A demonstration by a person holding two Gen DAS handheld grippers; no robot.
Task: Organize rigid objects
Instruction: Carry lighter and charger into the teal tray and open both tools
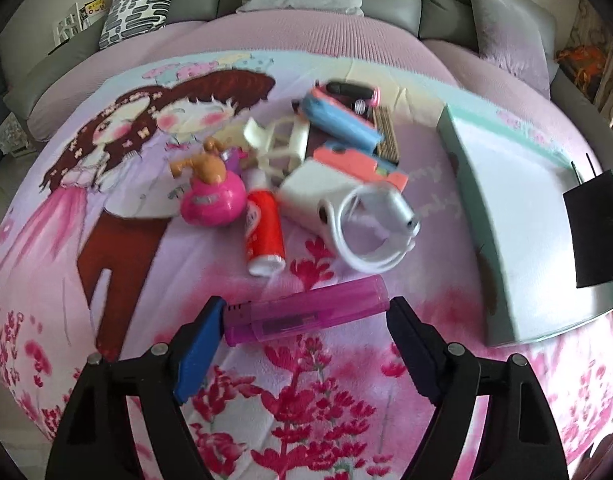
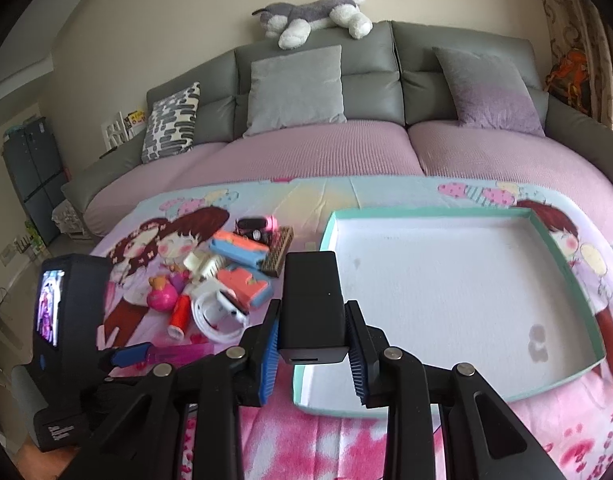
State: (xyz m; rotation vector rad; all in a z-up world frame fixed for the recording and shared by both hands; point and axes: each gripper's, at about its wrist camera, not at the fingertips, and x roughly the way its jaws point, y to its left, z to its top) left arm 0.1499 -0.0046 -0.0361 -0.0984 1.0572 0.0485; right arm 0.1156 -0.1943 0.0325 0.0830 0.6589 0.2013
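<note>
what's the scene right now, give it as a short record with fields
setting: patterned blanket spread in front of a grey sofa
left gripper: closed end to end on the purple lighter
right gripper: shut on a black block, at the near left corner of the tray
tray: teal rim, white floor, nothing in it
pile: pink ball toy, red tube, white cable, blue and coral pieces
pile position: left of the tray, apart from it
</note>
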